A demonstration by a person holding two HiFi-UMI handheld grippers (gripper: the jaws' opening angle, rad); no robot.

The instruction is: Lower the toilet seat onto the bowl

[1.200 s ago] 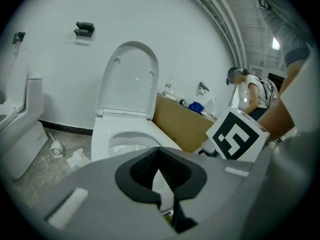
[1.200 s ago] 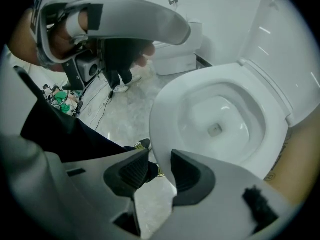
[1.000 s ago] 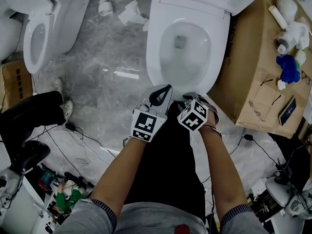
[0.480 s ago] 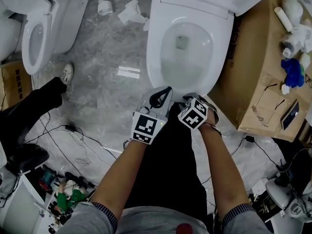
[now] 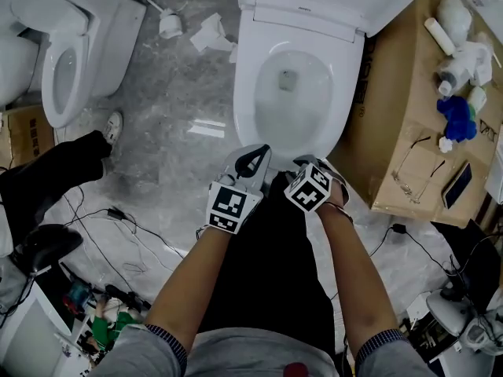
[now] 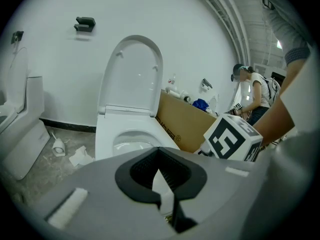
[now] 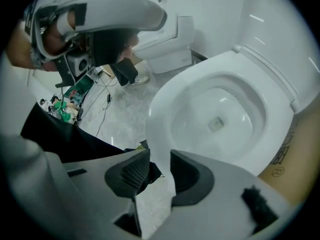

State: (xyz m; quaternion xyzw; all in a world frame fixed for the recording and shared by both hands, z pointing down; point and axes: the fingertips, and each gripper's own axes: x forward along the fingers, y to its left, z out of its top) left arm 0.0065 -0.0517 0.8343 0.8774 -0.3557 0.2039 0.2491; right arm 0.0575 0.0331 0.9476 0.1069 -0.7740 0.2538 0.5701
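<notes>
The seat [image 6: 132,76] stands upright ahead of the left gripper [image 6: 160,154] and higher than its tips, behind the open bowl [image 5: 245,100]. I cannot tell if the ring and the lid lean there together as one flap. Both grippers hover near the front rim of the bowl, well apart from the seat, so I judge the lowering is not yet begun.

The left gripper is clenched, tips together, and carries nothing. The right gripper [image 7: 160,165] points steeply down at the front rim. Its jaws have just been opening and stand apart with nothing between them; only the rim shows beyond the gap.

To do this step well, I think a gripper must first go forward and up, over the bowl, to the top edge of the seat. The released right gripper seems the better one: it can take the edge between its pads or hook behind it. The pull should come toward the person only until the seat passes its balance point. After that the tool should keep contact and let the seat down slowly, because a smooth seat may slip from the pads and drop hard. The box [image 5: 401,132] stands just beside the bowl on the right gripper's side, so the reach is safer from the front.
</notes>
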